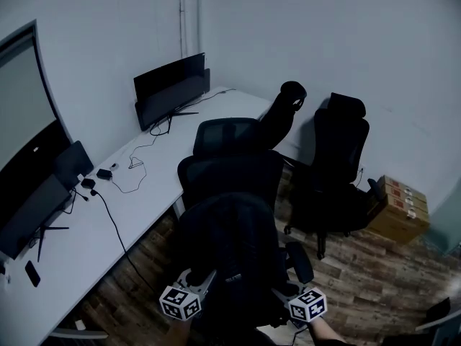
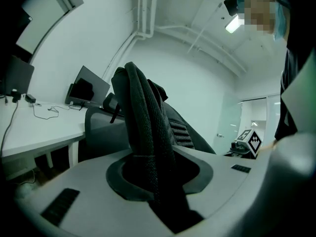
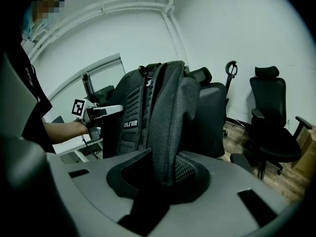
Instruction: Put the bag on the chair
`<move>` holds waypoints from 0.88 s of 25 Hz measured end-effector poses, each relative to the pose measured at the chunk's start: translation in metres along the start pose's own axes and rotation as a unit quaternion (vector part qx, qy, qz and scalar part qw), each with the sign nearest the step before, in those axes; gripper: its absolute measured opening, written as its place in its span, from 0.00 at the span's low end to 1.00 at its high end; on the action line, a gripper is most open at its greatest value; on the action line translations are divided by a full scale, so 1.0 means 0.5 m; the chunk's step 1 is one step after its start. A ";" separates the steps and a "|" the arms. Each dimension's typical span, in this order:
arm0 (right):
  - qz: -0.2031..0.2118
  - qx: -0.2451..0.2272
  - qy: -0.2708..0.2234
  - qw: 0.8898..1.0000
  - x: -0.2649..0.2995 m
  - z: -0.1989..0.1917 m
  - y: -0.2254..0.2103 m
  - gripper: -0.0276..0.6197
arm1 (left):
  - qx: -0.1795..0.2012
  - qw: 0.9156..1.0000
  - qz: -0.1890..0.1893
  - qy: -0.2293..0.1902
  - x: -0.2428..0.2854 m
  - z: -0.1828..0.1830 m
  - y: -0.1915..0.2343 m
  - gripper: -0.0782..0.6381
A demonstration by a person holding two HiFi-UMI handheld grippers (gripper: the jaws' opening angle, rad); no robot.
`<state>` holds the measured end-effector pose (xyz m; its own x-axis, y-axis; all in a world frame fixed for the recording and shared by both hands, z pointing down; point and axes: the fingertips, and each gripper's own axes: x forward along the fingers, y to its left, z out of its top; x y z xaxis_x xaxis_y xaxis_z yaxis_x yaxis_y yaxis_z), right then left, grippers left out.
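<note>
A black backpack (image 1: pixel 232 254) hangs low in the middle of the head view, just in front of a black office chair (image 1: pixel 229 166) whose seat it hides. My left gripper (image 1: pixel 196 285) is shut on the bag's left shoulder strap (image 2: pixel 147 132), which runs up from between the jaws. On the other side, my right gripper (image 1: pixel 287 292) is shut on the padded right shoulder strap (image 3: pixel 170 125). The right gripper view shows the bag's back panel (image 3: pixel 129 120) and the left gripper (image 3: pixel 101 111) beyond it.
A white desk (image 1: pixel 137 193) runs along the left with a monitor (image 1: pixel 171 89), cables and small devices. A second black chair (image 1: pixel 337 166) stands to the right, with a cardboard box (image 1: pixel 397 207) beside it. The floor is wood plank (image 1: pixel 360 272).
</note>
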<state>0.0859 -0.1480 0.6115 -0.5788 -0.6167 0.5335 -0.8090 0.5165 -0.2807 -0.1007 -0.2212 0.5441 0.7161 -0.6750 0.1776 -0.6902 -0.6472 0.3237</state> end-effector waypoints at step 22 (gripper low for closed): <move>0.089 -0.006 0.073 0.993 0.411 0.026 -0.351 0.21 | -0.049 0.994 0.101 0.014 0.332 -0.145 0.330 0.29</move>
<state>0.1079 -0.3730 0.7603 -0.6907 -0.4220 0.5872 -0.6932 0.6177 -0.3715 -0.0884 -0.4143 0.6942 0.5679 -0.7765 0.2731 -0.8074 -0.4610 0.3682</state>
